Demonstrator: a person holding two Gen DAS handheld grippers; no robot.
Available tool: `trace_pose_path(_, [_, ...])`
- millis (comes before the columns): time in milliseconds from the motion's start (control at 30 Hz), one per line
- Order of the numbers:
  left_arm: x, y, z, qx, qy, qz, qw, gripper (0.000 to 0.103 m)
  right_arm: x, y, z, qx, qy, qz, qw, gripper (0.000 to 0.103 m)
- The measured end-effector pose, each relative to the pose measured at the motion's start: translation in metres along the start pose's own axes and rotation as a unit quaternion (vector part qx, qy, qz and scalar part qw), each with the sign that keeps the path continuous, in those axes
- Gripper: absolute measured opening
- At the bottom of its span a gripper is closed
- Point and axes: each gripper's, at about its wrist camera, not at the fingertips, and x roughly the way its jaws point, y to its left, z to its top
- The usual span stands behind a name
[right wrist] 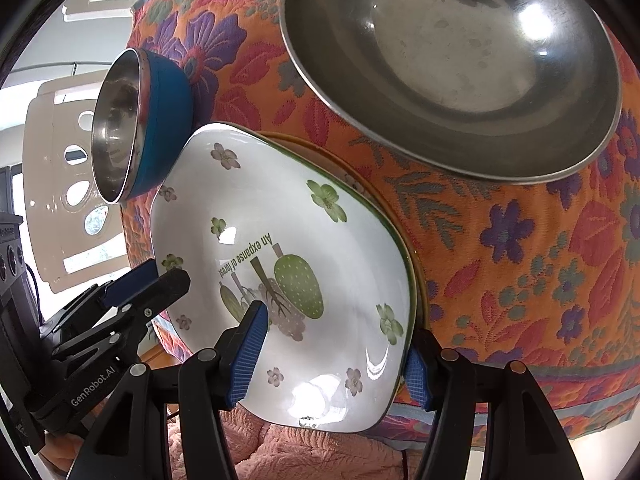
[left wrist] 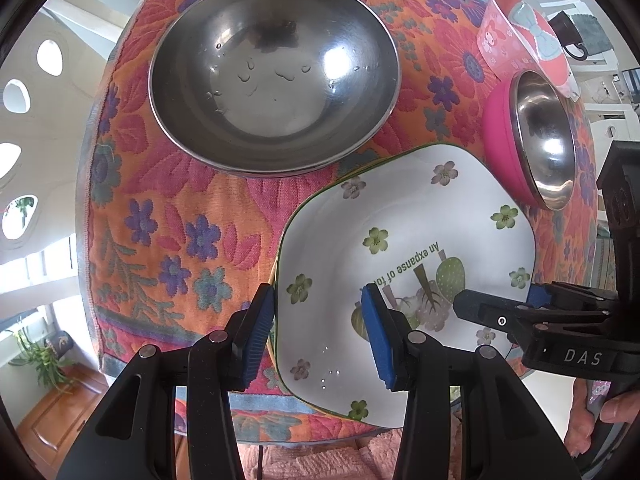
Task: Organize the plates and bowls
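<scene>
A white plate [left wrist: 420,216] printed with green flowers lies near the table's front edge, and its near part hangs past the cloth. My left gripper [left wrist: 318,336] points straight down astride the plate's left rim, one blue pad outside and one over the inside, shut on it. My right gripper [right wrist: 332,364] is shut on the same plate [right wrist: 280,200] at the opposite rim, one pad inside and one under the edge. Each gripper shows in the other's view: right gripper [left wrist: 500,300], left gripper [right wrist: 148,280]. A large steel bowl [left wrist: 276,76] with water drops sits behind the plate.
A pink bowl [left wrist: 532,140] with a steel lining and a pink cartoon cup [left wrist: 516,36] stand right of the plate. A blue steel-lined bowl [right wrist: 132,128] stands near the plate's far corner. The floral cloth [left wrist: 168,216] covers the table; a pink rug [right wrist: 320,452] lies below.
</scene>
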Motion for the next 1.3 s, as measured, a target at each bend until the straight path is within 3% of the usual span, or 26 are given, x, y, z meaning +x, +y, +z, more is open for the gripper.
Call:
trace_pose_path(767, [0.000, 0.015, -0.010, 0.004, 0.001, 0.005, 1.0000, 0.042, 0.012, 0.014, -0.010, 0.000, 0.011, -0.024, 1.000, 0.061])
trace_pose_path(1300, [0.002, -0.005, -0.013, 0.040, 0.004, 0.017, 0.9991, 0.044, 0.006, 0.004, -0.015, 0.026, 0.009, -0.021, 0.999, 0.060])
